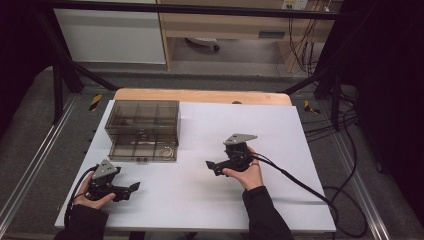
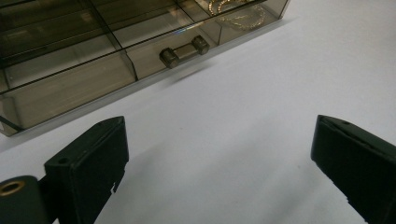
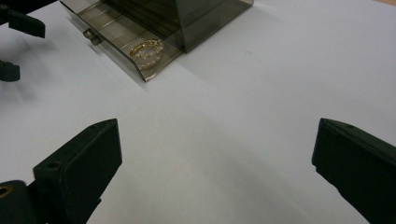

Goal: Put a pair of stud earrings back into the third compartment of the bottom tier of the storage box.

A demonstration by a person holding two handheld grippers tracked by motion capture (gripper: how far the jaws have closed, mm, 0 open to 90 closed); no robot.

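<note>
- Gold bracelet [image 3: 147, 52] sits in the open drawer [image 3: 116, 39] of the smoky organizer box [image 1: 142, 130], 11 o'clock from right tool [image 1: 216, 166].
- Looks light, slinky, slippery; pinch the chain's rim.
- Both tools spread, empty; left tool [image 1: 131, 189] too.

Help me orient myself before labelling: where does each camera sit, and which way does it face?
High view: above the person's side, facing forward and down; both hands, left gripper, right gripper.
Left gripper view: along its open jaws toward the drawer handle.
Right gripper view: along its open jaws toward the bracelet.
All share the smoky organizer box.
</note>
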